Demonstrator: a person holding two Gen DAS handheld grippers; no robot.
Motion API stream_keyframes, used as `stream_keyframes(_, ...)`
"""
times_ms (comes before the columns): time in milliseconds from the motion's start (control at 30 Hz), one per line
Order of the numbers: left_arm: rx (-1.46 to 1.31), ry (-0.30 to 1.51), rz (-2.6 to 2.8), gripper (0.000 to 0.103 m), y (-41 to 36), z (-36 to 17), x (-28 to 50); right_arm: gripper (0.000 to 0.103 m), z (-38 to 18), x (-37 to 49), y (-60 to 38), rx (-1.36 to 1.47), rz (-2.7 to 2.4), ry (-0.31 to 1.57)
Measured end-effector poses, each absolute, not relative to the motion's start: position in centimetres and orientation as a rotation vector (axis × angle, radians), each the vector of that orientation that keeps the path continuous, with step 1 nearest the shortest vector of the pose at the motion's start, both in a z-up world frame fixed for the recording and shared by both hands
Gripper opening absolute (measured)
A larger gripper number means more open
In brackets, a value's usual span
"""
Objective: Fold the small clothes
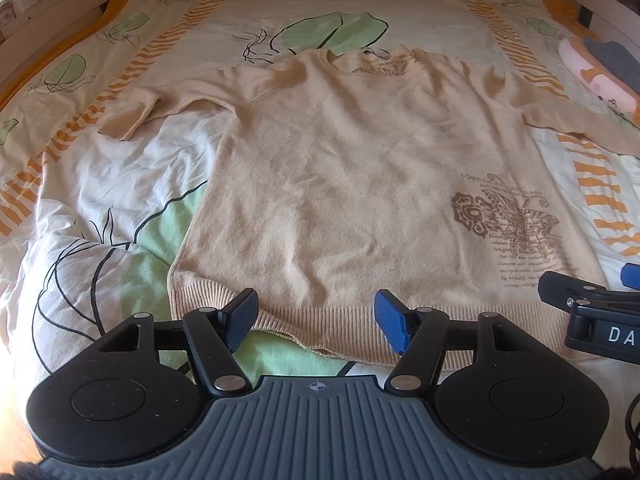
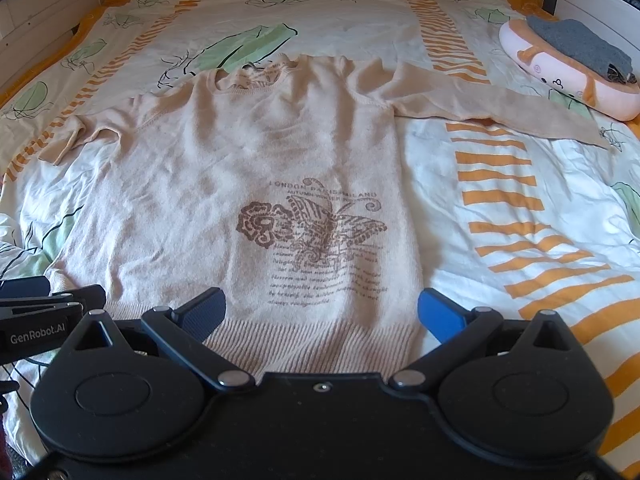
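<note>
A beige sweater (image 1: 360, 184) lies flat, front up, on the leaf-print duvet (image 2: 500, 184), its ribbed hem nearest me and its neck far away. My left gripper (image 1: 316, 320) hangs spread wide over the hem's left part, holding nothing; my right gripper (image 2: 322, 312) is spread too — over the hem's right corner, below the brown butterfly print (image 2: 316, 232). One sleeve (image 1: 132, 112) is folded back on itself, the other (image 2: 500, 108) stretches out toward a pink plush pillow (image 2: 572, 76) — a grey folded cloth (image 2: 580, 48) sits on it, well apart from the sweater's body.
</note>
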State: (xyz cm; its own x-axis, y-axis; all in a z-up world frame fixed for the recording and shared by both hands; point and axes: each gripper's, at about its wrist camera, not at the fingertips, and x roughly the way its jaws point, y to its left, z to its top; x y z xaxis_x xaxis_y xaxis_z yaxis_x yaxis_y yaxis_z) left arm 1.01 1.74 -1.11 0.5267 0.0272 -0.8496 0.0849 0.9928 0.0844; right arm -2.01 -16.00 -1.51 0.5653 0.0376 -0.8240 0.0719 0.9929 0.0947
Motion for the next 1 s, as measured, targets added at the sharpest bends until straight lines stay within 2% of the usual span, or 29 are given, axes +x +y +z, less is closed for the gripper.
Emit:
stream_keyframes(333, 0.114, 0.986, -0.062, 0.063, 1.8, -0.7, 2.3, 0.102, -1.8, -1.0, -16.1, 0.065, -0.044, 0.972)
stream_keyframes(500, 0.122, 0.917, -0.073, 0.063, 2.2, 0.7, 5.1, 0.102, -1.8, 0.6, -18.3, 0.162, -0.005, 0.978)
stream_keyframes(733, 0.126, 0.821, -0.085, 0.063, 2.1, 1.9, 10.0, 0.102, -0.3, 5.3, -23.0, 0.291, -0.023, 0.915)
stream_keyframes(1000, 0.070, 0.843, -0.138, 0.063, 2.0, 1.2, 16.4, 0.099, 0.1, 12.7, -27.8, 0.342, -0.086, 0.844)
